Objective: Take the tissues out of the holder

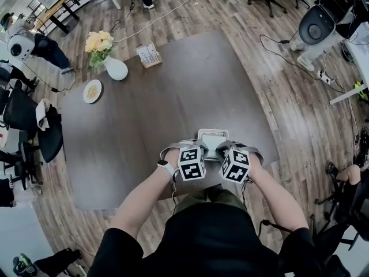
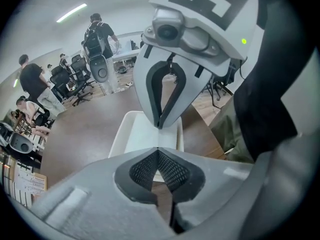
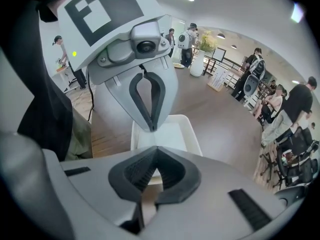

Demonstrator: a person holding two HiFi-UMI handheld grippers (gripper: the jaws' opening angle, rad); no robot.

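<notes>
A white rectangular tissue holder (image 1: 212, 138) sits on the dark brown table (image 1: 144, 126) near its front edge. I cannot tell tissues apart from its white inside. My left gripper (image 1: 206, 149) and right gripper (image 1: 220, 149) point at each other just above the holder's near end, tips almost meeting. In the left gripper view my left gripper (image 2: 158, 148) is shut with nothing between its pads. The right gripper (image 2: 160, 125) faces it, and the holder (image 2: 127, 134) lies below. In the right gripper view my right gripper (image 3: 156, 147) is shut and empty, facing the left gripper (image 3: 151, 129) over the holder (image 3: 182, 131).
At the table's far left stand a white vase of flowers (image 1: 112, 65), a small plate (image 1: 92, 90) and a small box (image 1: 149, 55). Black chairs (image 1: 23, 120) line the left side. A white machine (image 1: 317, 25) stands at the far right, and people move about the room behind.
</notes>
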